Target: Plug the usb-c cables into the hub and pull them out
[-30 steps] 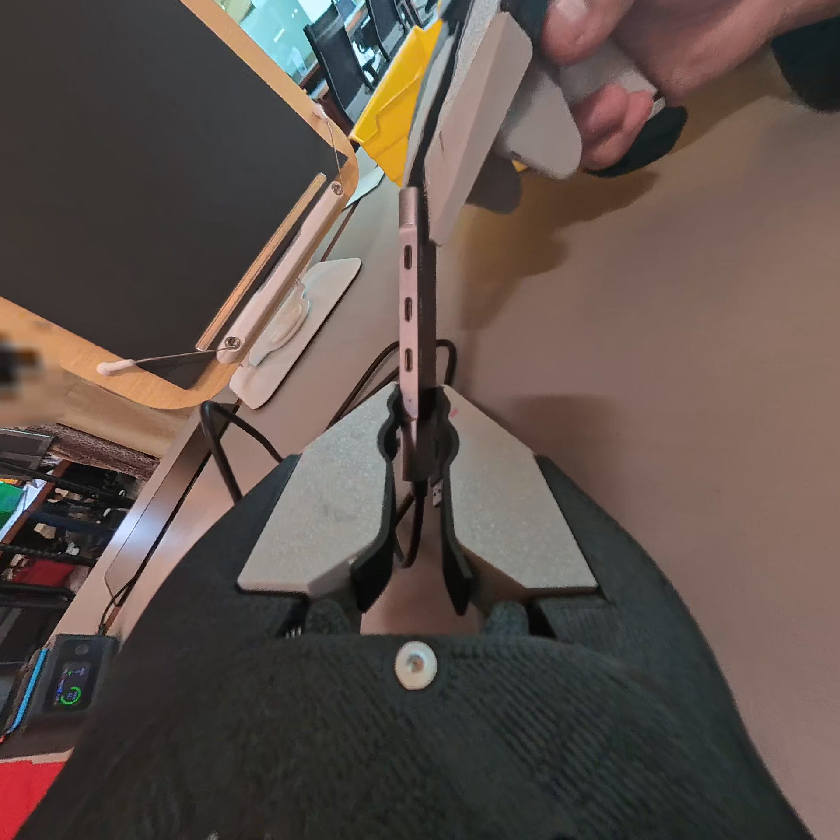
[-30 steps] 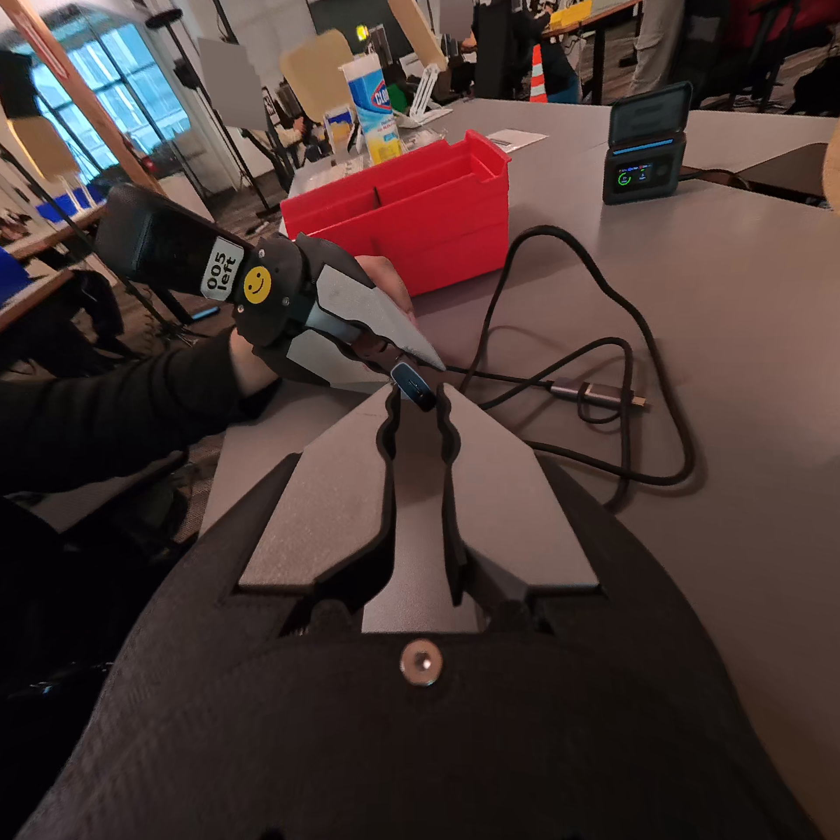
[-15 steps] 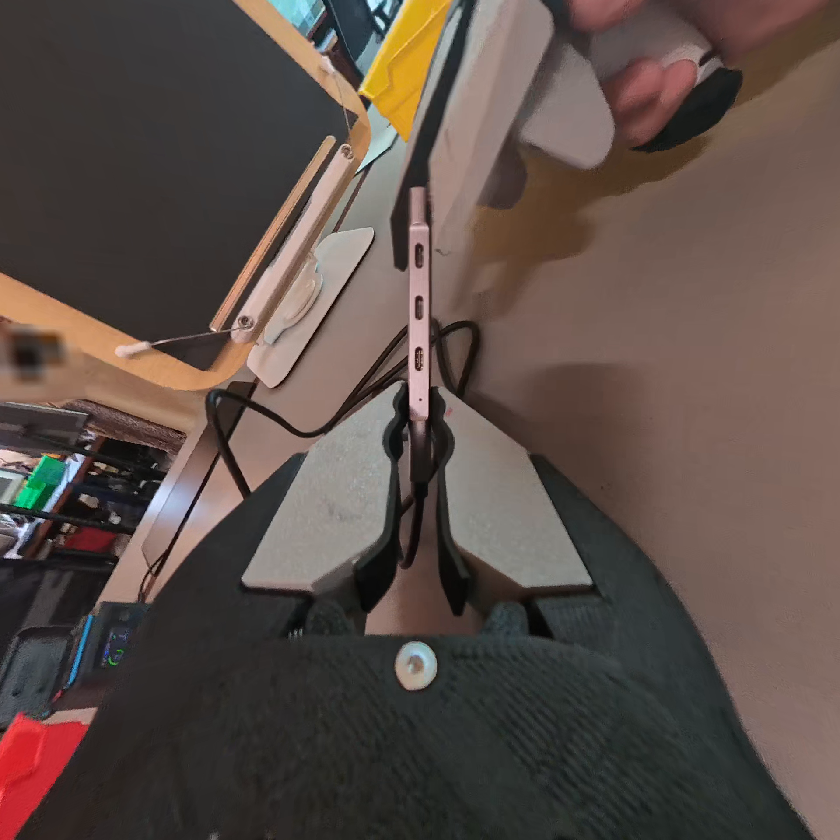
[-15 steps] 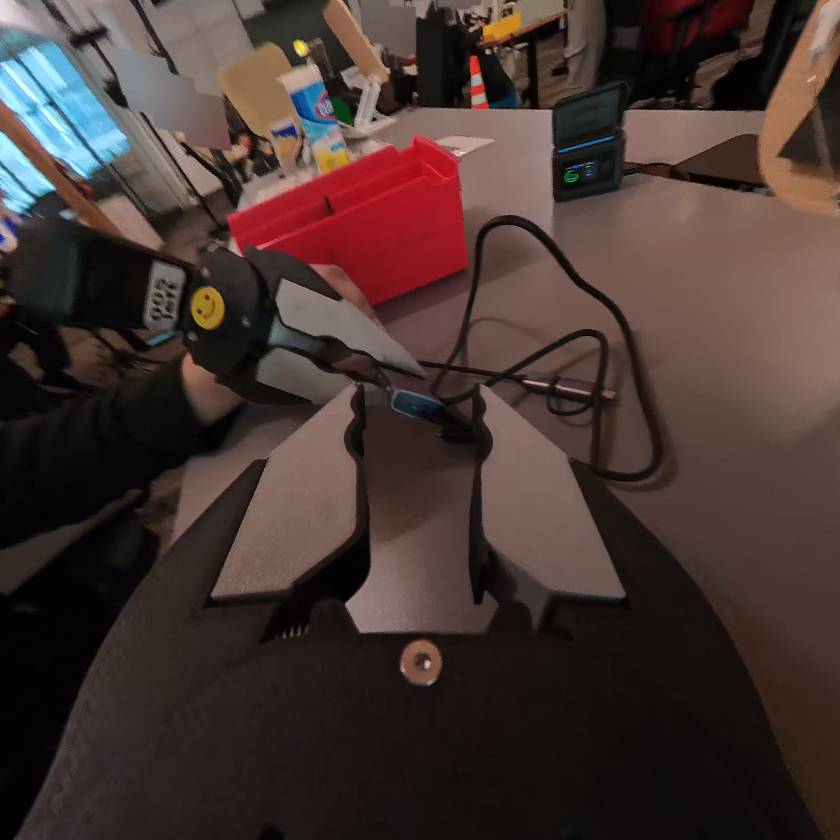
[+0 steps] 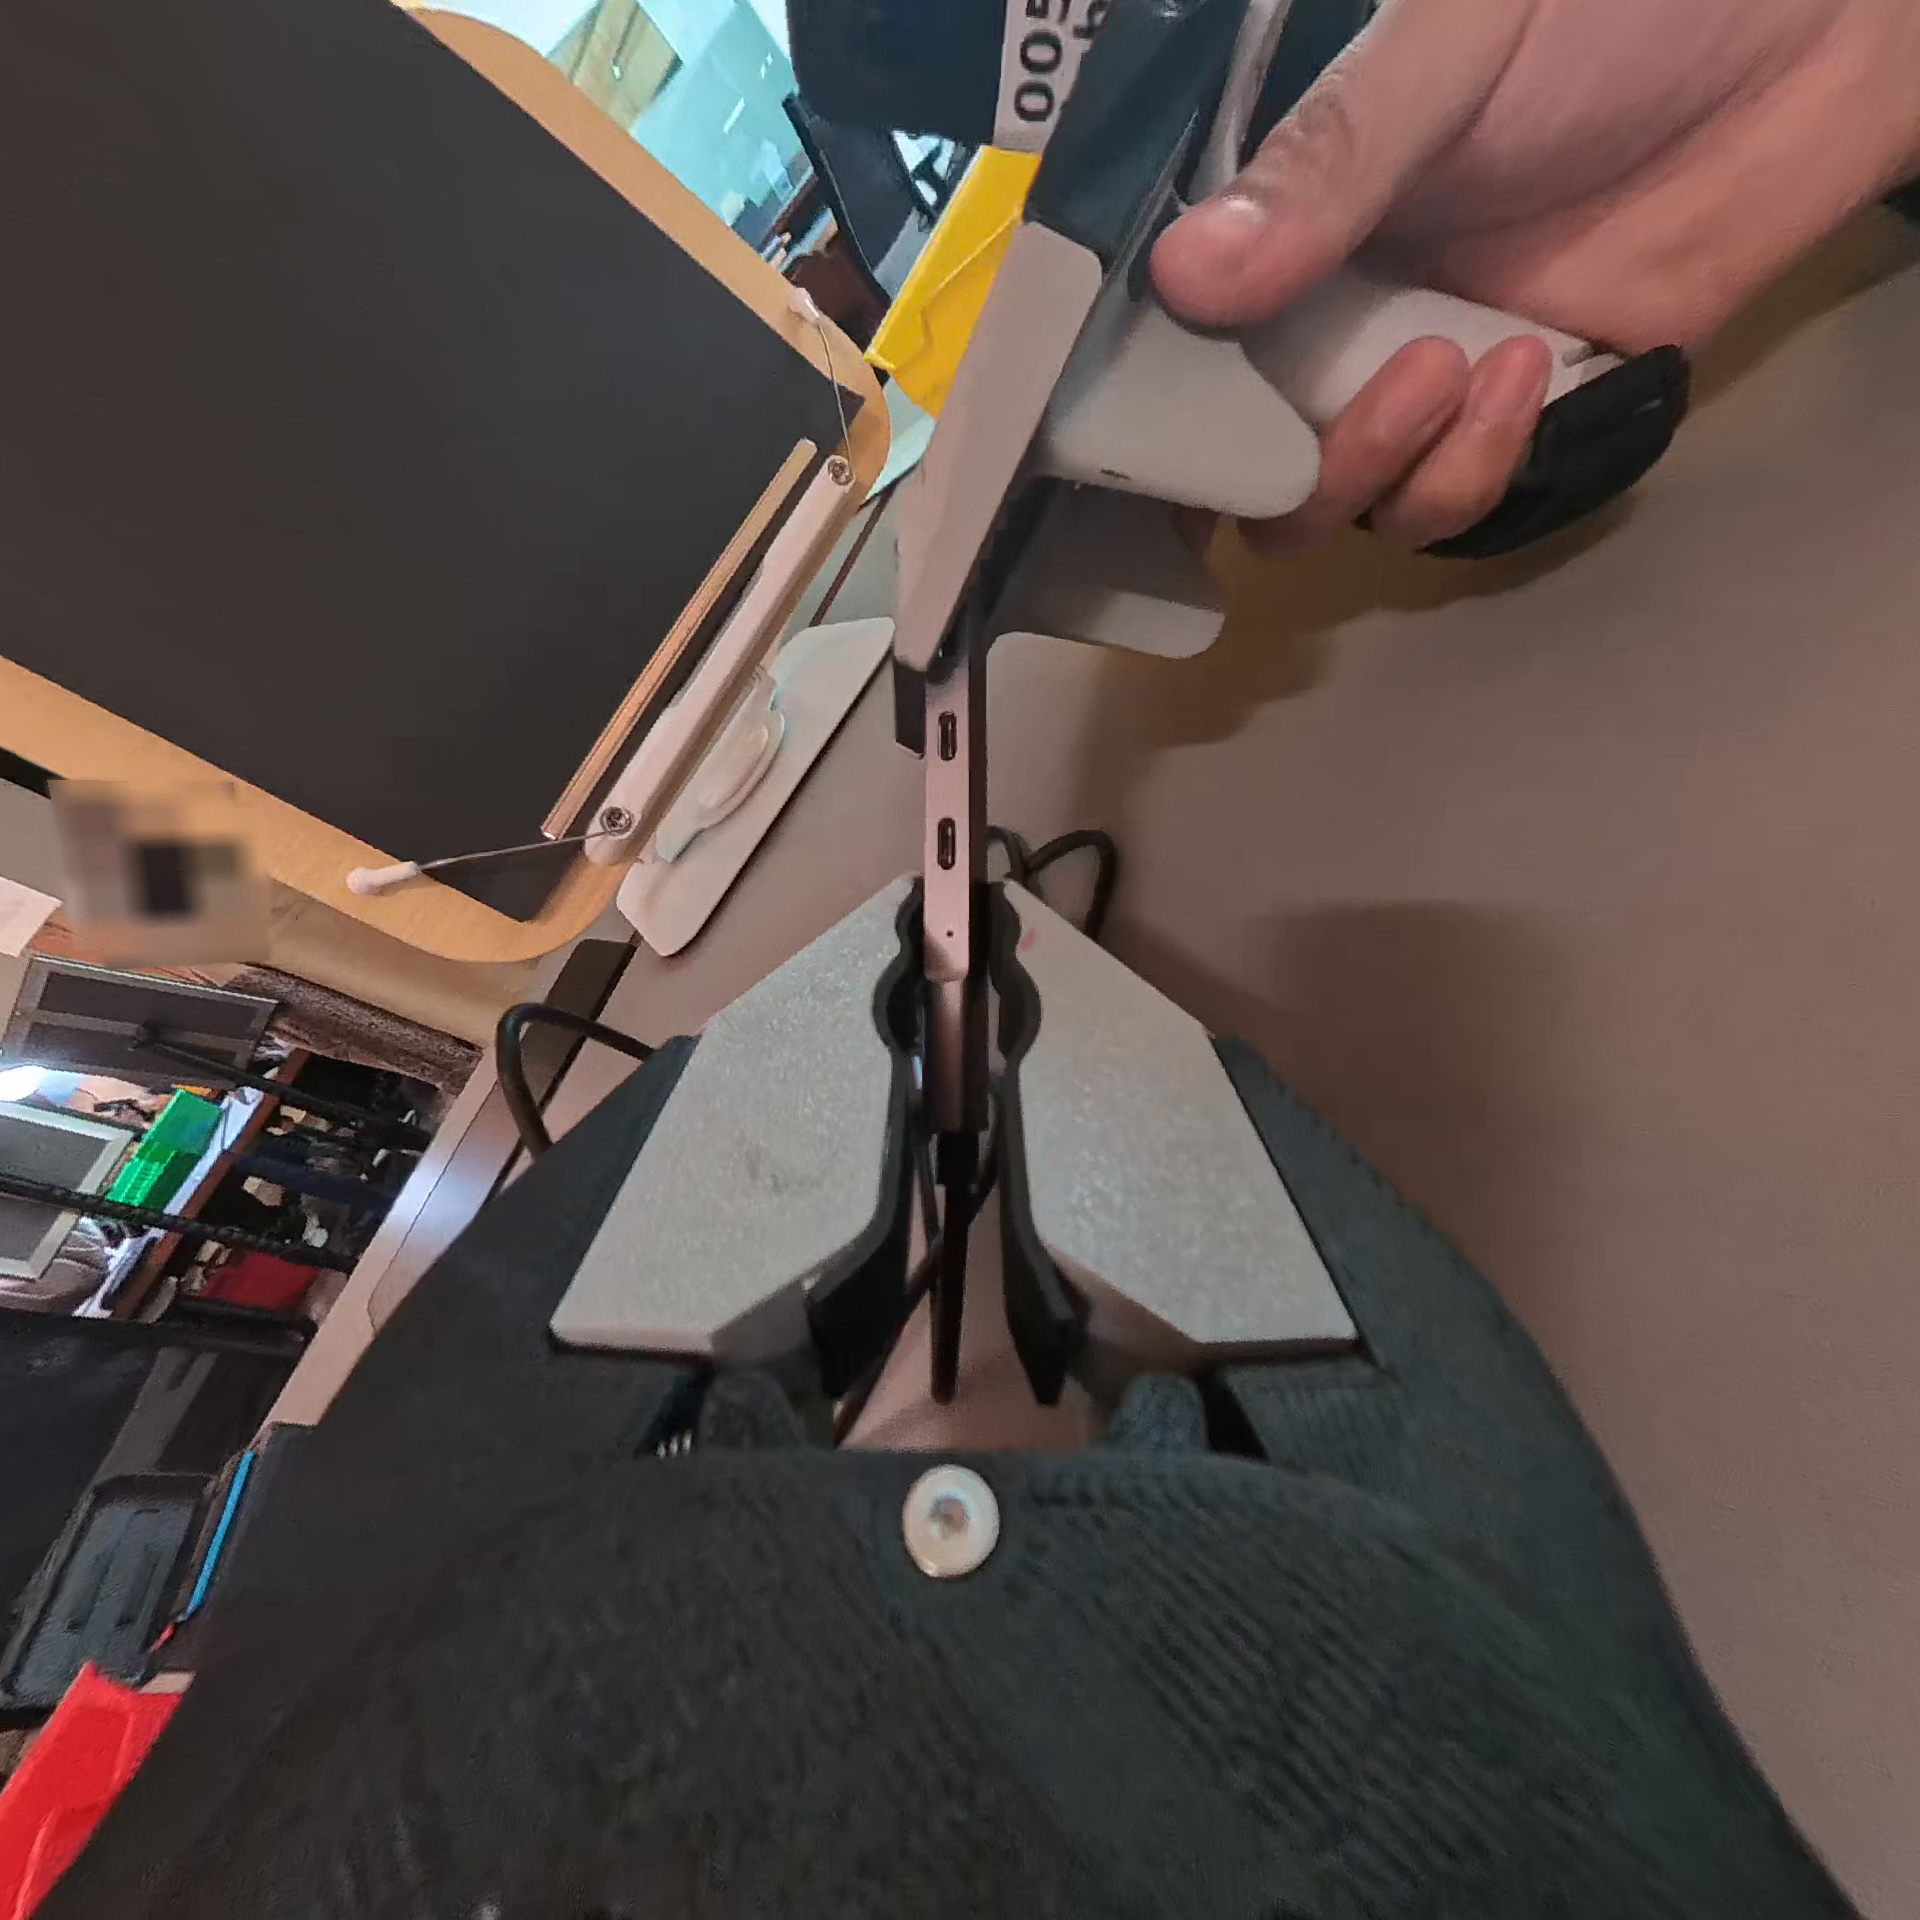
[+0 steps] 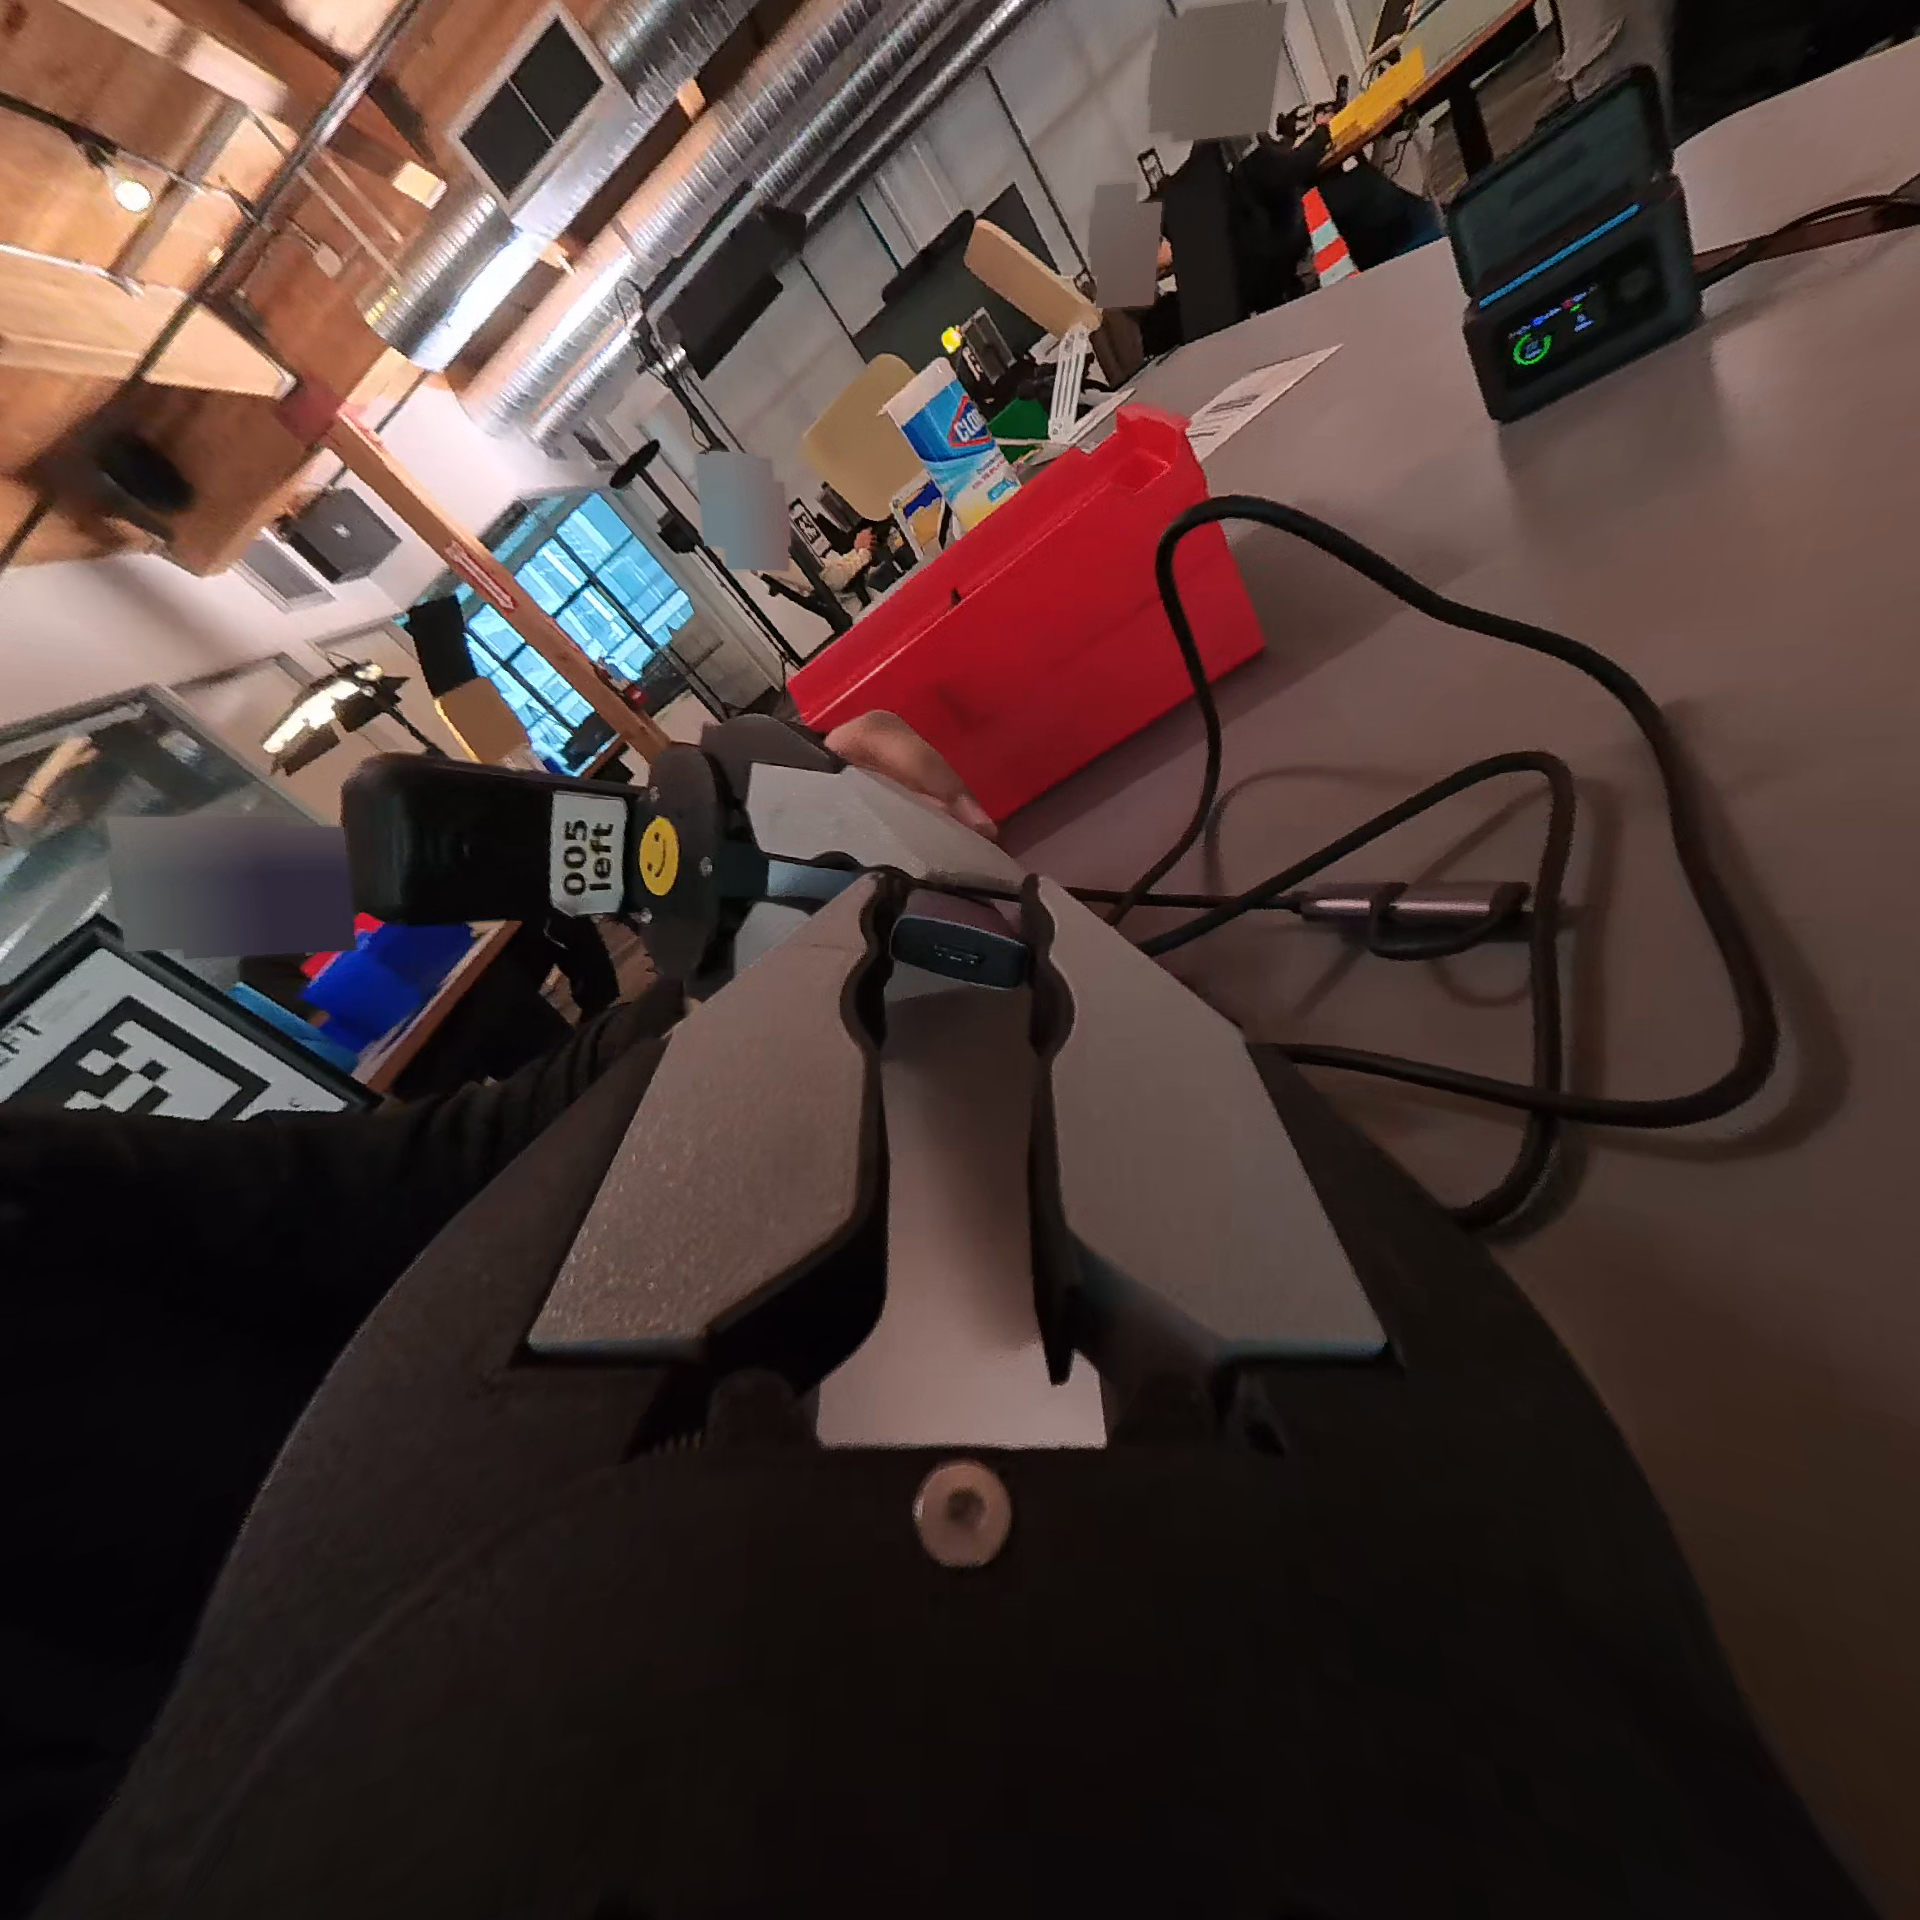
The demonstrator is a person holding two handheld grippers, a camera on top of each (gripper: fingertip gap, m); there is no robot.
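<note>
Left wrist view: left gripper (image 5: pixel 954 940) fingers clamped on the slim pinkish hub (image 5: pixel 951 821), held edge-on w/ two ports showing beyond the tips; right gripper (image 5: pixel 940 665) meets the hub's far end. Right wrist view: right gripper (image 6: pixel 956 930) fingers closed around the hub's blue-grey end (image 6: pixel 956 954); black cables (image 6: pixel 1455 904) lie on the counter (image 6: pixel 1714 644) to the right of the fingers, red bin (image 6: pixel 1029 655) beyond them.
</note>
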